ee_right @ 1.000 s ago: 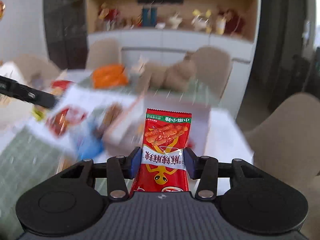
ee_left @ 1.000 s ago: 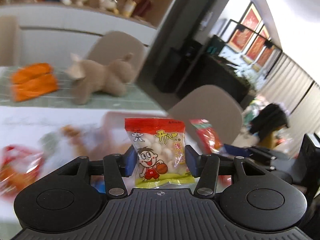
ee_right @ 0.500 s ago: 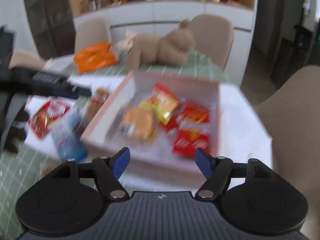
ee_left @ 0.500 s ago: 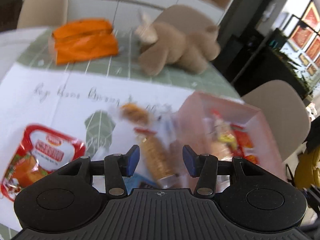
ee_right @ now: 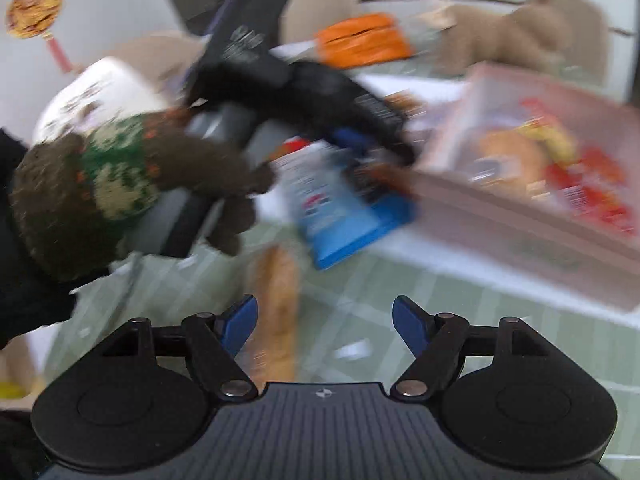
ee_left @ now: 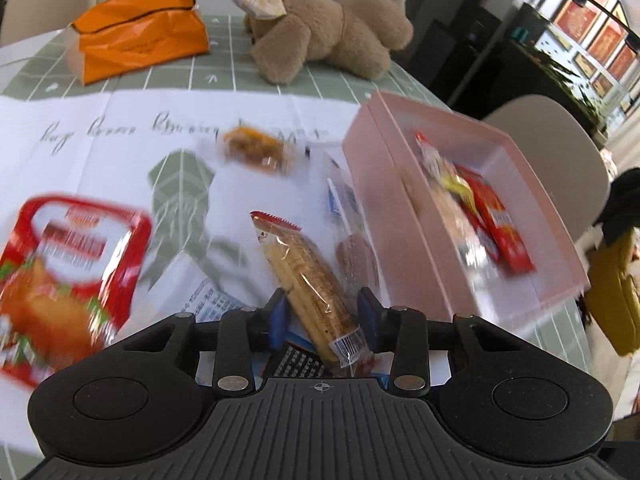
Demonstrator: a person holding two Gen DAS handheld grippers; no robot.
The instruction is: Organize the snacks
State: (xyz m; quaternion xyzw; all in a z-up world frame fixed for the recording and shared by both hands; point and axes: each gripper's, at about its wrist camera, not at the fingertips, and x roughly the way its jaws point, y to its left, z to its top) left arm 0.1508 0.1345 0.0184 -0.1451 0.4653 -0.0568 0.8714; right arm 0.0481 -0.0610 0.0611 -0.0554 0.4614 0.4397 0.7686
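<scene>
Red wrapper (ee_left: 68, 264) lies blurred on the white paper (ee_left: 120, 152) at the far left of the desk. Moving right, the left tongs (ee_left: 322, 316) straddle a clear-wrapped biscuit pack (ee_left: 308, 280), blue pads (ee_left: 278, 316) close on either side; whether they pinch it, I cannot tell. Further right sits the pink box (ee_left: 400, 216), snacks (ee_left: 492, 220) already inside. On the right wrist view, the right tongs (ee_right: 325, 322) are spread wide, holding nothing, above the green desk (ee_right: 360, 292), a long tan snack (ee_right: 276, 312) blurred near the left pad.
</scene>
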